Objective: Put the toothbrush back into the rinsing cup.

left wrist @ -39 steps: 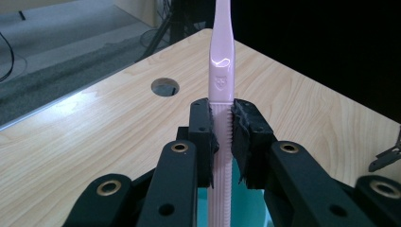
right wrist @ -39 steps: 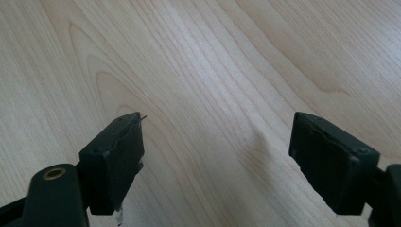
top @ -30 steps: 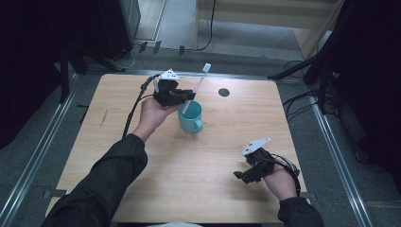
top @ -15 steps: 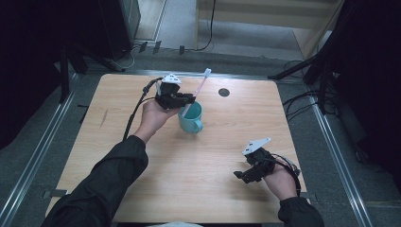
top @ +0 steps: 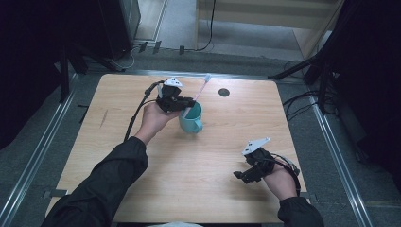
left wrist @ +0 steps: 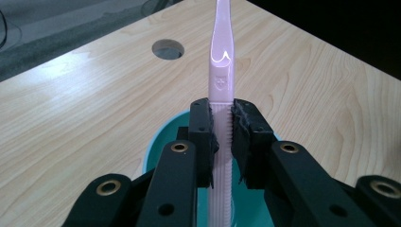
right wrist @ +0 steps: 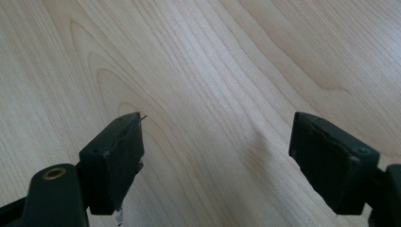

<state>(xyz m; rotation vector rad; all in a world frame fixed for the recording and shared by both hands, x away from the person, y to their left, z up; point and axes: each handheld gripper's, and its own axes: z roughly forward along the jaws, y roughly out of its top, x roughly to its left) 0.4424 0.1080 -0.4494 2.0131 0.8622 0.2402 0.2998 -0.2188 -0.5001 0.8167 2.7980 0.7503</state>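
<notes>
A wooden table (top: 142, 161) seen from above. Near its far middle stands a teal mug (top: 191, 118). The left gripper (top: 176, 100) is clamped on the ribbed handle of a pink toothbrush (left wrist: 221, 71), whose lower end sits inside the mug while its head slants up and away. The right gripper (top: 246, 176) rests near the table's front right corner, jaws spread wide over bare wood, grasping nothing. The step looks like standing the toothbrush in the mug; next would be loosening the grip so it leans on the rim.
</notes>
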